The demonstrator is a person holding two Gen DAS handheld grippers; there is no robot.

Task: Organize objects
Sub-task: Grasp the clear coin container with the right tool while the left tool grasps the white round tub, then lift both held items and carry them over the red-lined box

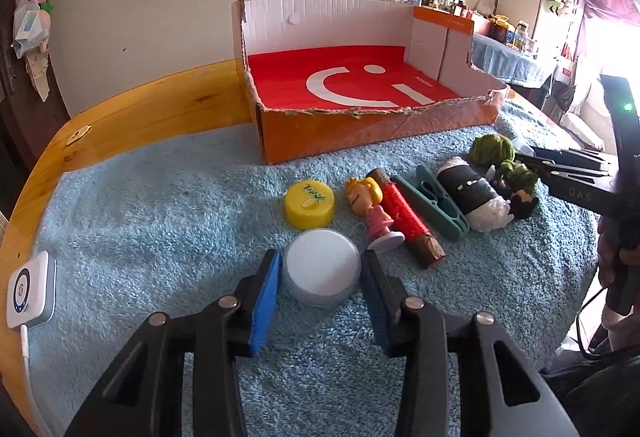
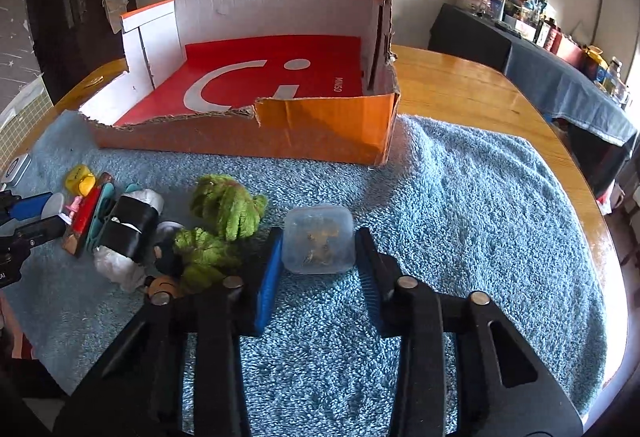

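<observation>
Orange box [image 1: 372,133] is sitting straight ahead, toward the top of both frames. Left claw [image 1: 320,273] is clamping the white tub [image 1: 321,269]; right claw [image 2: 318,257] is clamping the clear tub [image 2: 319,239], both low centre.

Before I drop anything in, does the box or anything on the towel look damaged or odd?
The orange cardboard box is damaged: its front wall is torn down to a ragged, uneven edge, lower toward one end. It stands upright and looks usable. On the blue towel, the doll figurine lies on its side against the red tube. Nothing spilled.
</observation>
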